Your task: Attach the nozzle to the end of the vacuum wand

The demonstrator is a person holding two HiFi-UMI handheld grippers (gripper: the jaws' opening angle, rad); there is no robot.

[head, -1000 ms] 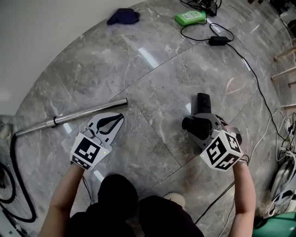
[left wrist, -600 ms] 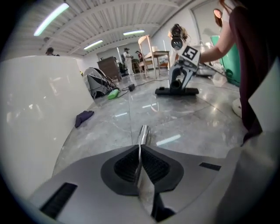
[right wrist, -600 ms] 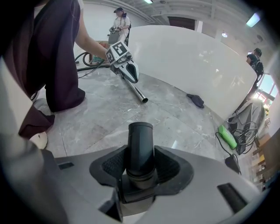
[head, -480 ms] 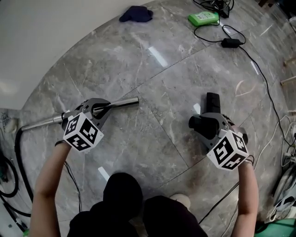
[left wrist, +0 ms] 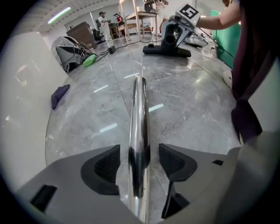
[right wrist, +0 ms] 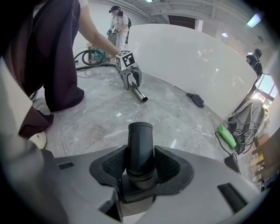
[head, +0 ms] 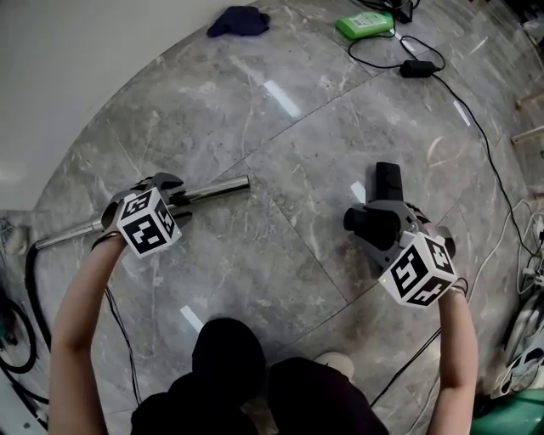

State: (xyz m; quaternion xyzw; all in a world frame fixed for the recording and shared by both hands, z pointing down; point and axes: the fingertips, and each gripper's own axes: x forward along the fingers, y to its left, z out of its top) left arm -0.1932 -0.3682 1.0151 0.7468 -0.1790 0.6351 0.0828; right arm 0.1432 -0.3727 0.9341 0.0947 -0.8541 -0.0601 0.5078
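One black nozzle (right wrist: 140, 146), stubby tube; chrome wand (left wrist: 139, 127) shiny, straight.

Two grippers: the left gripper (left wrist: 139, 162), whose jaws have just been opening with the wand (head: 212, 189) between them, and the right gripper (right wrist: 141, 164). There are two marker cubes (head: 146, 223), one on each gripper. On the floor lie one wand and one nozzle (head: 388, 183). One black hose (head: 28, 280) curves along the left edge. Farther off there is one dark blue cloth (head: 238, 20), one green pack (head: 365, 24) and one black power adapter (head: 416, 68). One white shoe (head: 333, 365) shows below. Far back in the left gripper view stand what seem to be two people (left wrist: 103, 19), though they are too small to count with certainty.
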